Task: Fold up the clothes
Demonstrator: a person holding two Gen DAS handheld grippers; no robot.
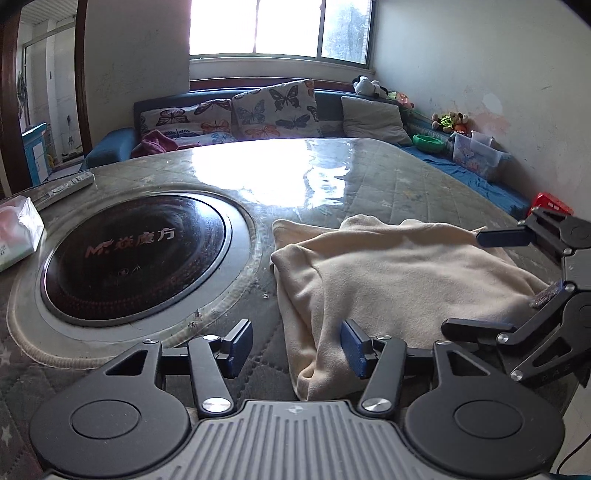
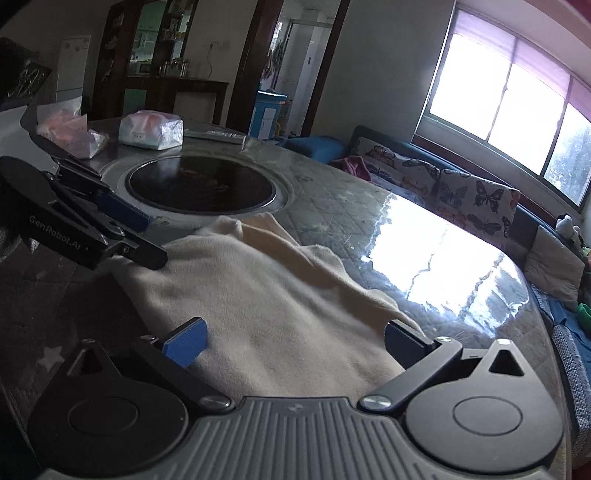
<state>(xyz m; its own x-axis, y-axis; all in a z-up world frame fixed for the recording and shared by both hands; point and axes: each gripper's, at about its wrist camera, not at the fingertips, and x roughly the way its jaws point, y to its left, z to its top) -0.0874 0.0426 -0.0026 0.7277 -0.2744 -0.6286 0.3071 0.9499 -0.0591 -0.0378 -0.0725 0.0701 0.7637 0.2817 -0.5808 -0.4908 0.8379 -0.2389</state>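
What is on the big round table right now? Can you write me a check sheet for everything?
Surface: round table under a quilted cloth and shiny clear cover, with a dark round hob set in it.
Job's things: one cream cloth, folded over and rumpled, lying beside the hob.
Clutter: two plastic-wrapped packs and a remote at the far edge.
Grippers: left gripper open, with the cloth's near edge between its pads; right gripper wide open over the cloth, gripping nothing.
Cables: a thin dark cable at the corner of the left view.
Surroundings: sofa with butterfly cushions, soft toys, bright window.
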